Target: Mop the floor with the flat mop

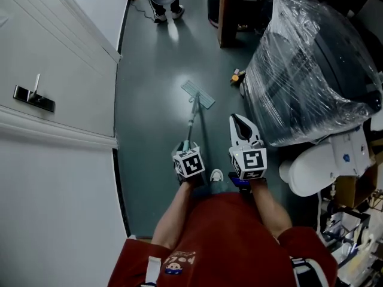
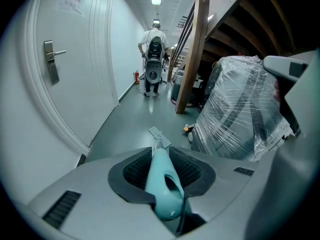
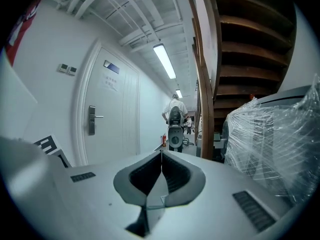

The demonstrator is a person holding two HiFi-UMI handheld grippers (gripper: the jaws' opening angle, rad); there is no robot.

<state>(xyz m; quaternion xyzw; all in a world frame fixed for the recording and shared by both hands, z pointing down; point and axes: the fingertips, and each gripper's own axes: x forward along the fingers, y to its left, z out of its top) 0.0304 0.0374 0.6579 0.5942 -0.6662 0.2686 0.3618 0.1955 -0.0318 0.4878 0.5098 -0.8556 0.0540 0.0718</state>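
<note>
At the far left a white door with a metal lever handle stands shut along the corridor wall. Beside it runs the grey-green floor, a narrow strip that leads to the far end. There a person stands behind a tall machine, well apart from the work.

The left tongs pinch the teal grip of the flat mop. In the left gripper view the grip lies between the two jaws, which press on it from either side. From there the pole slants down and away to the mop head, which lies flat on the floor in the middle of the strip.

The right tongs hover just right of the left ones, apart from the pole. The right gripper view shows the jaws pressed together with nothing between them.

Further right a small yellow thing lies on the floor just beside a big bulk wrapped in clear film. Nearer, below the bulk, sits a white rounded object.

The mopping looks to be under way, done one-handed, with the head set down for a stroke. The floor shows a lamp's glare but no plain wet track, so how much is already wiped cannot be told. The long stretch beyond the mop head seems left to do, as do the edges by the door and the wrapped bulk.
</note>
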